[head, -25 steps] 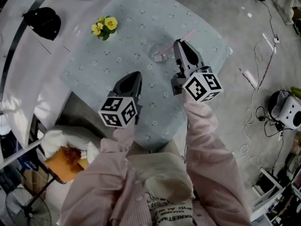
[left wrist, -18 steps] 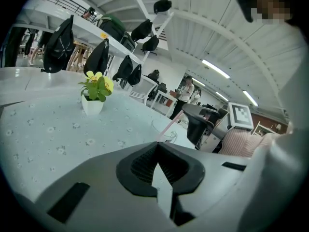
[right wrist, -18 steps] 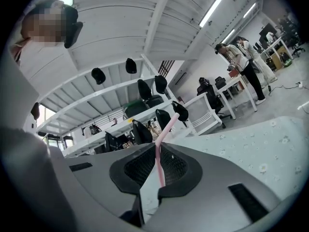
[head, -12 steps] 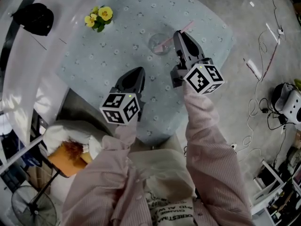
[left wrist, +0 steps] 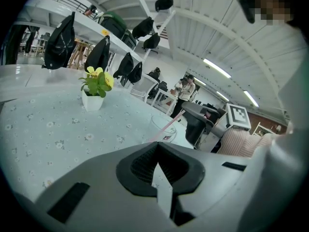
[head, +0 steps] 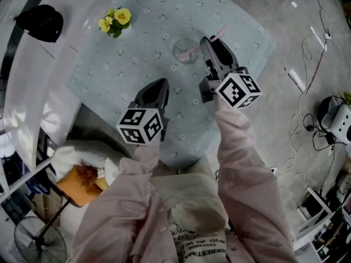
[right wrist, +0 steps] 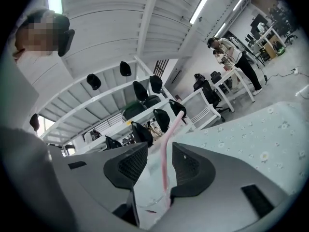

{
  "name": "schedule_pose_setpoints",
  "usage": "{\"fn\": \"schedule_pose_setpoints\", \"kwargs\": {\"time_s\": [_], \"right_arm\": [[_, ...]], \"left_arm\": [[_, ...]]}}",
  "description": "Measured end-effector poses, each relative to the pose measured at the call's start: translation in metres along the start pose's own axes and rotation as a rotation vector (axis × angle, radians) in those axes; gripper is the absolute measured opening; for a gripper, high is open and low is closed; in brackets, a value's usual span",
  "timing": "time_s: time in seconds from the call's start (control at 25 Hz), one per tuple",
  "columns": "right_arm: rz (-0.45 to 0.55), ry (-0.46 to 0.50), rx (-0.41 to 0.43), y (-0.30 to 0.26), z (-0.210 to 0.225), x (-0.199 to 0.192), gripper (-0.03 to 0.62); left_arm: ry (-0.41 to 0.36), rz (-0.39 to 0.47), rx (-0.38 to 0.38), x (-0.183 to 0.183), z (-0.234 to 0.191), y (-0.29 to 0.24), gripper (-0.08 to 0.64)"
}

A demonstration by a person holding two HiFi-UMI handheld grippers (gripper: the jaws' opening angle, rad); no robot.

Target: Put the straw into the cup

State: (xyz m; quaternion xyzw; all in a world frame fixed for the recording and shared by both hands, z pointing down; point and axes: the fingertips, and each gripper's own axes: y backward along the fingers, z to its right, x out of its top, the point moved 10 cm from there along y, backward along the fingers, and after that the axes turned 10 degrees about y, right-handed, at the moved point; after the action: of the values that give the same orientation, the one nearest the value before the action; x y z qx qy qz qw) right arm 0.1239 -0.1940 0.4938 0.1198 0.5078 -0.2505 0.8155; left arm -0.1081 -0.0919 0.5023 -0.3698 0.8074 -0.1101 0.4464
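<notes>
A clear glass cup (head: 184, 50) stands on the pale blue flowered tablecloth (head: 137, 53). A pink straw (head: 218, 34) stands in it and leans away to the right. My right gripper (head: 208, 41) is level just right of the cup. In the right gripper view its jaws have just been opening; the straw (right wrist: 166, 144) rises free between them from the cup (right wrist: 147, 197) below. My left gripper (head: 158, 87) hangs shut and holds nothing, nearer me and left of the cup. The left gripper view shows the gripper (left wrist: 157, 166), with the cup (left wrist: 163, 129) and the right gripper (left wrist: 199, 124) ahead of it.
A small white pot of yellow flowers (head: 114, 19) stands at the table's far left, also in the left gripper view (left wrist: 96, 88). A black bag (head: 41, 22) lies on the white table beyond. A chair with an orange cushion (head: 82, 182) is by my left; cables (head: 307, 130) trail on the floor at right.
The right gripper's jaws have opened off the straw, which stays leaning in the cup. The left gripper has hardly moved.
</notes>
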Motion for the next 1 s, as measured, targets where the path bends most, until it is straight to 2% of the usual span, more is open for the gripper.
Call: {"fn": "schedule_pose_setpoints", "kwargs": {"time_s": [0.32,0.48,0.52,0.6,0.68,1.0], "right_arm": [[-0.027,-0.035,-0.021,0.010,0.003,-0.008,0.153],[-0.018,-0.006,0.007,0.027,-0.004,-0.004,0.151],[-0.011,0.005,0.014,0.032,-0.007,-0.002,0.140],[-0.002,0.031,0.022,0.042,-0.012,0.003,0.060],[-0.004,0.060,0.030,0.053,-0.018,0.010,0.031],[-0.039,0.202,0.050,0.098,-0.048,0.037,0.002]], "left_arm": [[-0.014,0.002,-0.010,0.000,0.006,0.002,-0.002],[-0.052,0.028,-0.047,0.005,0.016,0.010,-0.002],[-0.066,0.034,-0.063,0.006,0.019,0.013,-0.002],[-0.088,0.048,-0.094,0.009,0.027,0.018,-0.002],[-0.109,0.066,-0.120,0.011,0.035,0.025,-0.002],[-0.215,0.152,-0.196,0.025,0.072,0.062,-0.002]]}}
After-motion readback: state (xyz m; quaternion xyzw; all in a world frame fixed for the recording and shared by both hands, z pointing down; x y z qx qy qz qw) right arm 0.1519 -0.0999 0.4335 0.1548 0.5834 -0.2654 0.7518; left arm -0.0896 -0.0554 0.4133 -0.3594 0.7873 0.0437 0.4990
